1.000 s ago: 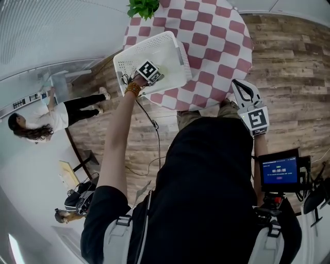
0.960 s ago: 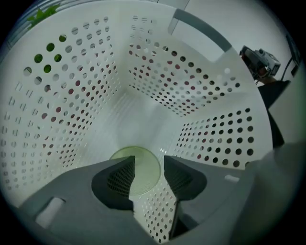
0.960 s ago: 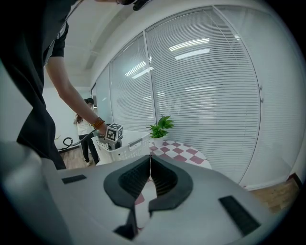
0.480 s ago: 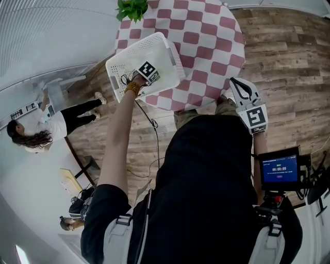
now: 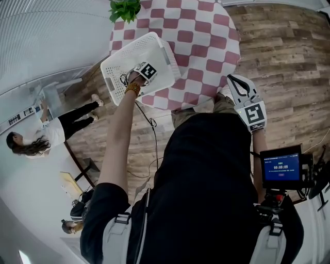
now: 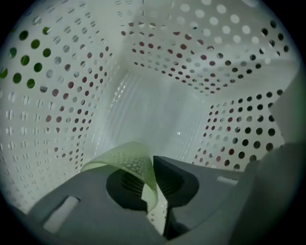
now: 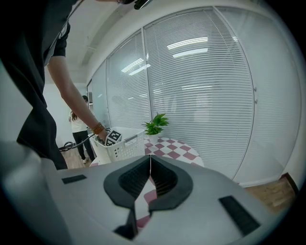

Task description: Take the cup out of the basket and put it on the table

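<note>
A white perforated basket (image 5: pixel 121 59) stands at the near left edge of the round checked table (image 5: pixel 206 41). My left gripper (image 6: pixel 152 167) reaches down inside it, its marker cube (image 5: pixel 146 70) showing over the rim. Its jaws are closing, and the thin wall of a pale green, dotted cup (image 6: pixel 125 155) is pinched between them, just above the basket's floor (image 6: pixel 158 110). The rest of the cup is hidden behind the jaws. My right gripper (image 5: pixel 238 82) hangs shut and empty at the table's near right edge, seen also as the right gripper (image 7: pixel 150 160) facing the basket (image 7: pixel 126 146).
A potted plant (image 5: pixel 125 7) stands on the table behind the basket. A person (image 5: pixel 46 129) stands on the wooden floor at the left. A small monitor (image 5: pixel 281 167) on a stand is at my right. A cable (image 5: pixel 149 121) hangs from my left hand.
The basket and my left hand have drifted up and to the left in the head view. My left gripper stays down in the basket. The right gripper has barely moved.
</note>
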